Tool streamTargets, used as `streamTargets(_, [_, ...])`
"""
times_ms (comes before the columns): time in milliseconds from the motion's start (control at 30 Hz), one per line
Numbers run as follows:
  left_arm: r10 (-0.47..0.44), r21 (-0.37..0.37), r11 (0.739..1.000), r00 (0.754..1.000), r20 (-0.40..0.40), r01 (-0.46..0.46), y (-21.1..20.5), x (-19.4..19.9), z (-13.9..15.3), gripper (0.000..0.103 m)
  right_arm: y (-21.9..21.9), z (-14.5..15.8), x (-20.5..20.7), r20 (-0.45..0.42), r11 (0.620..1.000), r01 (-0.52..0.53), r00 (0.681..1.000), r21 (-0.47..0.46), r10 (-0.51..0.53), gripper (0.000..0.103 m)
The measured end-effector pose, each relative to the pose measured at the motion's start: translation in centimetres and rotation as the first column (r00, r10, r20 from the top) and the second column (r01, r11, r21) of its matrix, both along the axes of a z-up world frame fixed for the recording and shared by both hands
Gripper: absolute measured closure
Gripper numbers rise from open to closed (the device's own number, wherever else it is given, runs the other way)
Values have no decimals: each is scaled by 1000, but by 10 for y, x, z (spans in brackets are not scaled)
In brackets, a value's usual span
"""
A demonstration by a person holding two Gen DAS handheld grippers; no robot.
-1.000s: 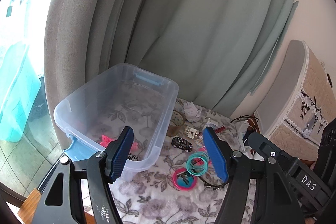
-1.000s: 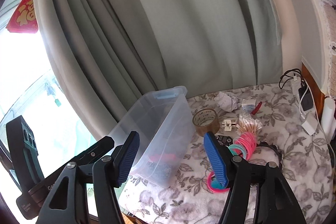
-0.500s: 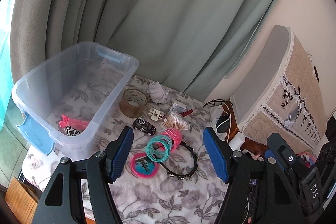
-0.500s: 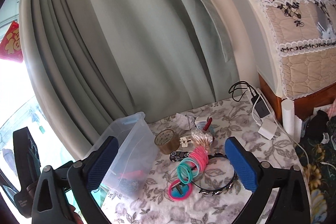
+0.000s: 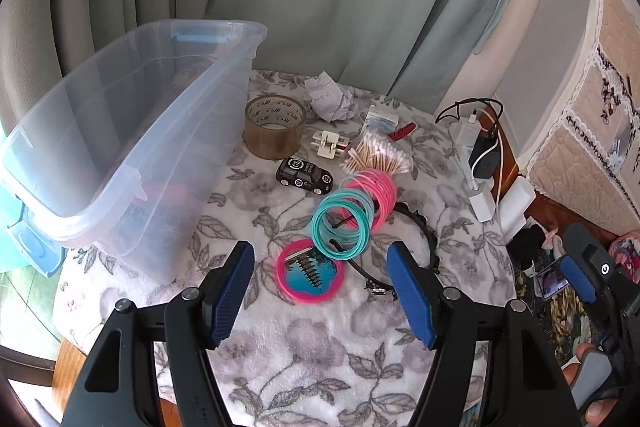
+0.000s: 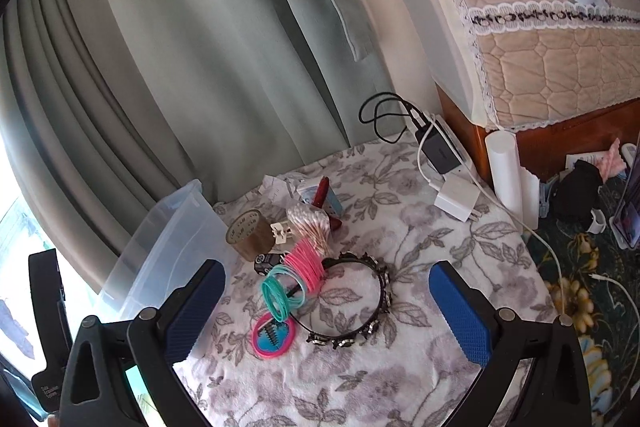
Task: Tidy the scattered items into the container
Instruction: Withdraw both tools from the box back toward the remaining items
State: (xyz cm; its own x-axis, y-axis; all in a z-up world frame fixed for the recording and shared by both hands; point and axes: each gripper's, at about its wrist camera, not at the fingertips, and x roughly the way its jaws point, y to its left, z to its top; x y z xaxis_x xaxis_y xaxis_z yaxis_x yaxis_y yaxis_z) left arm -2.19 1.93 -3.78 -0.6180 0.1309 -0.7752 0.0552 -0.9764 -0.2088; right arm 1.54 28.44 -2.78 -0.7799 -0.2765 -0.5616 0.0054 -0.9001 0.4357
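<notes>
We hold both the left gripper [image 5: 320, 291] and right gripper [image 6: 326, 311] wide and empty above the toy car [image 5: 304, 175], whose length lies crosswise beside the bin [image 5: 132, 163].

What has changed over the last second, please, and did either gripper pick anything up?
Both views swung from the clear bin toward the loose items. The right gripper opened wider; the left gripper stayed open, now near the teal and pink rings. Neither took hold of anything. The tape roll, toy car and headband lie unmoved.
</notes>
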Motion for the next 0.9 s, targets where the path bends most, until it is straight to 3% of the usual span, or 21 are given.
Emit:
streamTargets(267, [11,17,1000,993,119,-13,-3,-21,-43,33,-6,-54,-25,146,998,-65,987,-9,66,0])
streamTargets(500, [-26,-14,1000,993,112,28,8,-38,-56,33,-4,-96,-42,230,989,-64,969,-133,94,0])
streamTargets(667, [-67,-76,994,993,96,75,25,-52,-64,33,-13,-103,-55,270,998,-69,960,-12,69,0])
streamTargets(767, [-93,-113,988,992,88,103,35,-60,-69,33,-11,-111,-63,309,999,-50,950,-10,51,0])
streamTargets(833, [-115,-129,984,990,82,125,42,-65,-72,33,-11,-117,-67,330,999,-46,943,3,43,4])
streamTargets(900, [-133,-142,980,988,73,142,47,-69,-75,33,-11,-123,-72,349,999,-44,936,14,36,14])
